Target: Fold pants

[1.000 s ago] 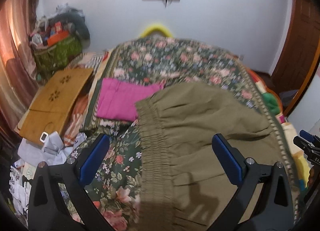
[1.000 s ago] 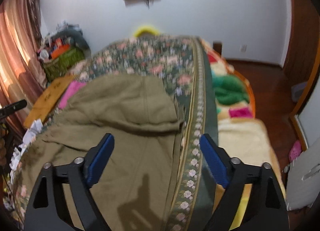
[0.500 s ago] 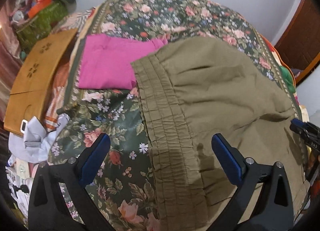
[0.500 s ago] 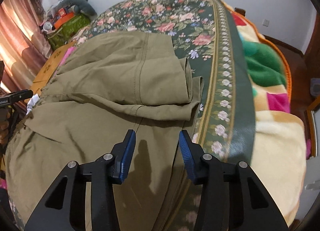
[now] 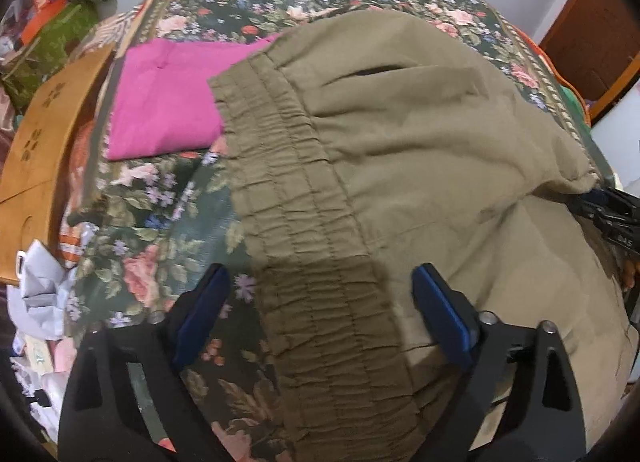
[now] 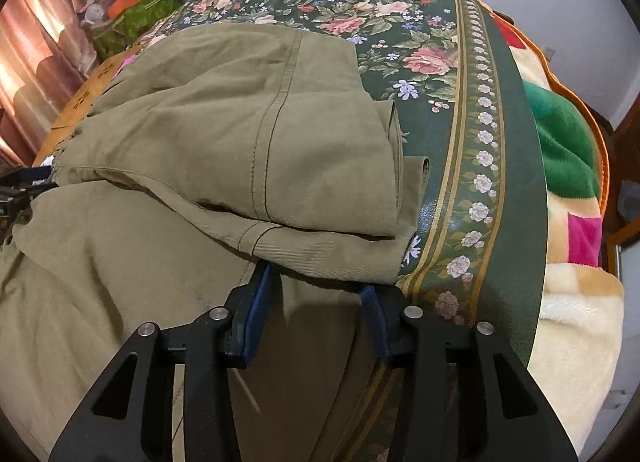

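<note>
1. Bedspread [image 5: 192, 218], dark green with pink roses and a gold-trimmed flower border, covers the bed and carries everything else; no brand or readable writing shows on any item.
2. Pants [image 5: 420, 150], olive-brown, lie across the near part of the bedspread, one part folded over the rest, with the gathered elastic waistband [image 5: 304, 246] toward the left.
3. Blanket [image 6: 568, 142] in green, pink and cream patches lies at the right edge of the bed, beyond the border.
4. Pink cloth [image 5: 168, 110], folded flat, rests on the bedspread just left of the waistband's far end, its edge tucked beneath it.
5. Wooden board [image 5: 36, 158] with cut-out flower shapes lies off the bed's left side, with crumpled white paper near it.
6. Green bag [image 6: 136, 18] at the far left is heaped with orange and grey items too blurred to name.
7. Left gripper [image 5: 320, 302] has jaws spread wide, just closing a little, straddling the waistband without pinching it.
8. Right gripper [image 6: 316, 294] has jaws just narrowed, tips at the near edge of the folded-over layer; whether the pads press the fabric I cannot tell.
</note>
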{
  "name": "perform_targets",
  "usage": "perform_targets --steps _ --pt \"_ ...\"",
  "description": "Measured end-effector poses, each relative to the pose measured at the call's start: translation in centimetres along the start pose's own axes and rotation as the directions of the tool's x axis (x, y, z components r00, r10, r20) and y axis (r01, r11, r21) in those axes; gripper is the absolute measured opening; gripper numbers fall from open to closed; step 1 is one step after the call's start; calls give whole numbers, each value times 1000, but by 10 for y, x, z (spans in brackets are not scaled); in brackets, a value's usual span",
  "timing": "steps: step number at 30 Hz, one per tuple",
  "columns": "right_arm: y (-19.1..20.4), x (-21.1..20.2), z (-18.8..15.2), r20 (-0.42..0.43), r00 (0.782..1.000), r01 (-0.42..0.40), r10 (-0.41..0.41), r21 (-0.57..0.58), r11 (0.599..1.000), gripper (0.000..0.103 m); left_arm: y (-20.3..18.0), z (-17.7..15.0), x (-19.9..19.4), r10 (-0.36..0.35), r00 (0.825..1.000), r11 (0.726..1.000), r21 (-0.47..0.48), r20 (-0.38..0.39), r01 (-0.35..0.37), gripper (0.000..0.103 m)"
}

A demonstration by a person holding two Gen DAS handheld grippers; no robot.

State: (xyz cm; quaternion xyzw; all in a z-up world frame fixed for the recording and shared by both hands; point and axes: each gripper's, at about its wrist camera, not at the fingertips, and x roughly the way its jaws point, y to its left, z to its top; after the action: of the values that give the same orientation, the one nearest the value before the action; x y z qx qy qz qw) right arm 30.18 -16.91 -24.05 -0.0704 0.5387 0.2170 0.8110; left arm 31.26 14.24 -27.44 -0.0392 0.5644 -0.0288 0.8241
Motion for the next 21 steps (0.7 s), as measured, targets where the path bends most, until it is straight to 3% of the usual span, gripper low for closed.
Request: perform_targets --steps 2,5,9,16,21 --pt "-4 -1 -1 -3 1000 26 -26 12 1000 17 1 -1 -1 -32 999 999 -9 4 32 81" --pt "-13 -3 -2 1 1000 -5 5 57 998 7 4 -3 -4 -15 999 1000 -23 29 15 69" --pt "-13 -8 -7 3 1000 -30 30 79 996 5 11 -8 -9 0 998 998 -63 61 3 64" --pt "0 -15 -21 -8 1000 -14 15 44 999 4 8 -12 -15 114 988 992 -72 103 -107 63" --pt "0 -19 -28 -14 1000 -16 17 59 998 4 8 -11 -12 122 988 991 -64 92 -117 65"
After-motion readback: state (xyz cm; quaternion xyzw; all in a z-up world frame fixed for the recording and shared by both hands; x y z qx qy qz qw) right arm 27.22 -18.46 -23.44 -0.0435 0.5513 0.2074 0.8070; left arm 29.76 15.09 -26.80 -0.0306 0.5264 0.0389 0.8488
